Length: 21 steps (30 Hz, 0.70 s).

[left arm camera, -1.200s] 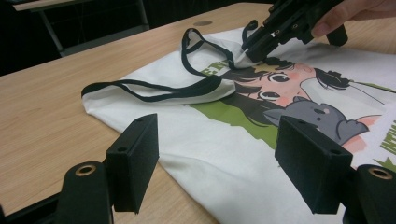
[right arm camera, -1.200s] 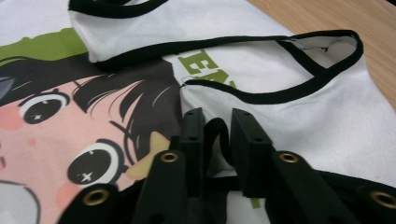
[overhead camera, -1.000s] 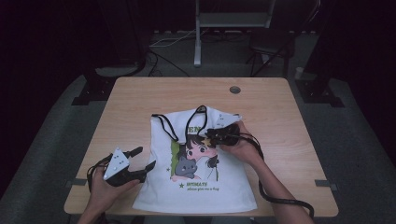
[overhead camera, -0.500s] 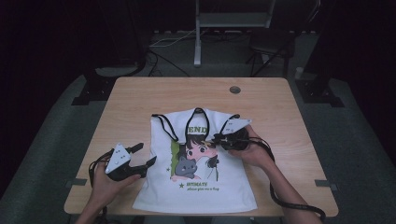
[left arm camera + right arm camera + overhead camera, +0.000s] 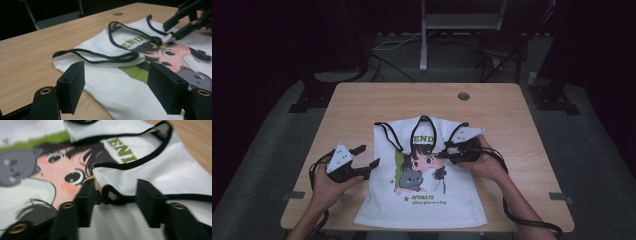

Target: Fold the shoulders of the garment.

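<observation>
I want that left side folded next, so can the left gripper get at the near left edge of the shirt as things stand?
Probably yes: the left gripper is open beside the shirt, nothing between them.

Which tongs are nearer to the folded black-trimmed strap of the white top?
Right. The right tongs stand open around the strap; the left tongs hover beside the top's edge, apart.
</observation>
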Tool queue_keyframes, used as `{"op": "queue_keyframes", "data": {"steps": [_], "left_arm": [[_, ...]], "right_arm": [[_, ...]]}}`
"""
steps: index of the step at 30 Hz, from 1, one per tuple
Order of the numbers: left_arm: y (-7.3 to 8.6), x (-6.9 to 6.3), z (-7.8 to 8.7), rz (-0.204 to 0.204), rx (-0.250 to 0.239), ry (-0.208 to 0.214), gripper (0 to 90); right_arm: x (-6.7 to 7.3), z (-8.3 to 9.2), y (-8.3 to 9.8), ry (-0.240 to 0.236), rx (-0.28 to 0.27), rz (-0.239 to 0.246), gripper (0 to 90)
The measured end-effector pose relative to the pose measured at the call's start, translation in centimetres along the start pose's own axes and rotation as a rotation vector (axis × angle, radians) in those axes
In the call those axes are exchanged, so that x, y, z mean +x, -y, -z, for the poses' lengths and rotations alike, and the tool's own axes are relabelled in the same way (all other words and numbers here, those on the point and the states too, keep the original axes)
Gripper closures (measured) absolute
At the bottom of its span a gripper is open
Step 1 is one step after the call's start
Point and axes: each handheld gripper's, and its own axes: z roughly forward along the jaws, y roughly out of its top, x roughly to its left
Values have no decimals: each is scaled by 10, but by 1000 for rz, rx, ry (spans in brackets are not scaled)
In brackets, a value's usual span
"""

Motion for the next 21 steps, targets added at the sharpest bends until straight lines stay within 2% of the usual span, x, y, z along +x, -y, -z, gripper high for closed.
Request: {"op": "queue_keyframes", "data": {"steps": [3,5,7,8,12,17,21], "left_arm": [[-3,10,-7,23,5,-15,302],[-4,16,-11,45,2,-24,302],[-6,20,-14,60,0,-31,302],[-7,24,-16,72,-4,-42,302],[-8,31,-19,108,-6,-66,302],[-7,30,-19,114,-4,-90,302],[-7,29,-15,114,-4,-90,302]], "right_arm": [[-9,14,4,29,-58,-97,330],[-15,22,7,60,-71,-142,292],[-16,26,8,70,-73,-157,285],[-21,34,13,93,-74,-185,261],[-26,46,20,132,-83,-240,225],[-29,56,30,179,-98,-299,202],[-30,62,37,215,-115,-339,177]]}}
